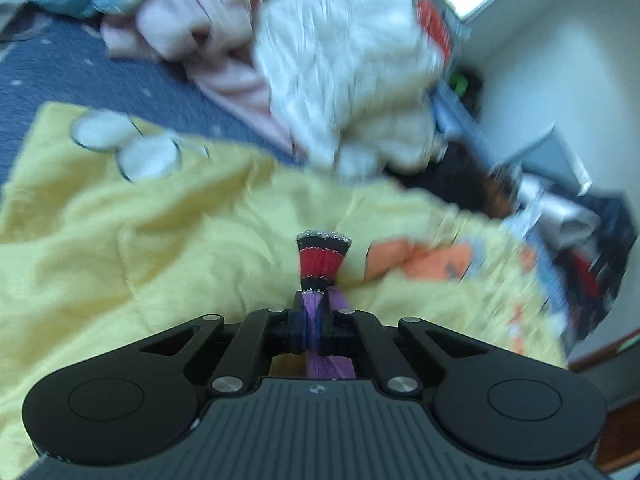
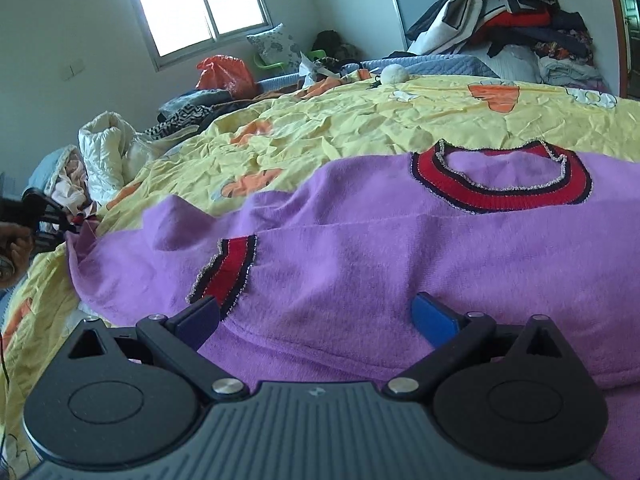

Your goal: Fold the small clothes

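Yellow quilt [image 2: 360,120] with orange prints, covering most of the bed. Clutter heaped at far edges: white padded bundle [image 1: 344,64], pink cloth [image 1: 200,12], clothes pile [image 2: 516,12] by the wall. Orange bag [image 2: 224,72] under the window [image 2: 200,4].

Purple sweater [image 2: 360,248] spread across the quilt, neck up, collar [image 2: 500,176] red with black stripes and silver trim. One sleeve already laid across the chest, cuff [image 2: 226,272] lying on the body just ahead of the right tool. Other sleeve stretched out toward the left edge of the right view, pulled to a point.

Left gripper [image 1: 316,320] clamped tight on that sleeve just behind its cuff [image 1: 323,260], striped end poking out past the fingertips. Same tool [image 2: 52,220] seen small at the edge of the right view, hand [image 2: 14,248] behind it.

Right gripper [image 2: 318,314] spread wide, nothing between the pads, low over the hem area; contact with knit unclear.

Likely handling: soft, light knit, limp, no stiffness, so drapes and wrinkles when lifted; somewhat clingy fleece surface, unlikely to slip from pads. Ribbed cuff thicker, good pinch spot, as held now. For body folds, probably best to pinch at hem edge or shoulder seam, catching both layers. Risk: dragging the quilt along, or dislodging the folded sleeve.
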The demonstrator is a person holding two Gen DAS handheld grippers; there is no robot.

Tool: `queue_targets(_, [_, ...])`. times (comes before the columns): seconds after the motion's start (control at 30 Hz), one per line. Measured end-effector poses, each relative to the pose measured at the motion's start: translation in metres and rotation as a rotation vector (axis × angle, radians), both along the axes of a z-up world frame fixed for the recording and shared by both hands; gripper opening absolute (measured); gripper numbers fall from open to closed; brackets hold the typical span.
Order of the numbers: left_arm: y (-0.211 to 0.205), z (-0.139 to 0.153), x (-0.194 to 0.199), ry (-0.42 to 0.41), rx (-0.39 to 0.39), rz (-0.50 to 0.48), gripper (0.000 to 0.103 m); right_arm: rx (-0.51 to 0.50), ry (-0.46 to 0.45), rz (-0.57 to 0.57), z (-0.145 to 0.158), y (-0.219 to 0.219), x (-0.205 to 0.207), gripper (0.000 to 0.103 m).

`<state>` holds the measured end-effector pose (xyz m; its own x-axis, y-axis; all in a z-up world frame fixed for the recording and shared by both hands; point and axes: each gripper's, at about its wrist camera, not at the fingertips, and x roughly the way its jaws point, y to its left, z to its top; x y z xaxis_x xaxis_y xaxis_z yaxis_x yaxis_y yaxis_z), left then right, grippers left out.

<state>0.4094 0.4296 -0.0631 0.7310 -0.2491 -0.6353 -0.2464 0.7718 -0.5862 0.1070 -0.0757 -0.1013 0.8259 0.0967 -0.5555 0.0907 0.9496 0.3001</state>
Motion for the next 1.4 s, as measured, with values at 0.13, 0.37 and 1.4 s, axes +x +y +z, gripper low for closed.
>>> queue_targets(0.13, [0.031, 0.003, -0.059, -0.133, -0.128, 0.119, 0.003, 0.023, -0.006, 0.002, 0.000, -0.003, 0.000, 0.103])
queue_targets(0.37, [0.053, -0.047, -0.153, -0.062, -0.243, 0.267, 0.003, 0.061, 0.025, -0.037, 0.008, -0.008, -0.012, 0.103])
queue_targets(1.4, [-0.467, 0.114, -0.215, -0.299, -0.145, -0.560, 0.003, -0.117, 0.198, -0.170, 0.014, -0.038, -0.224, 0.103])
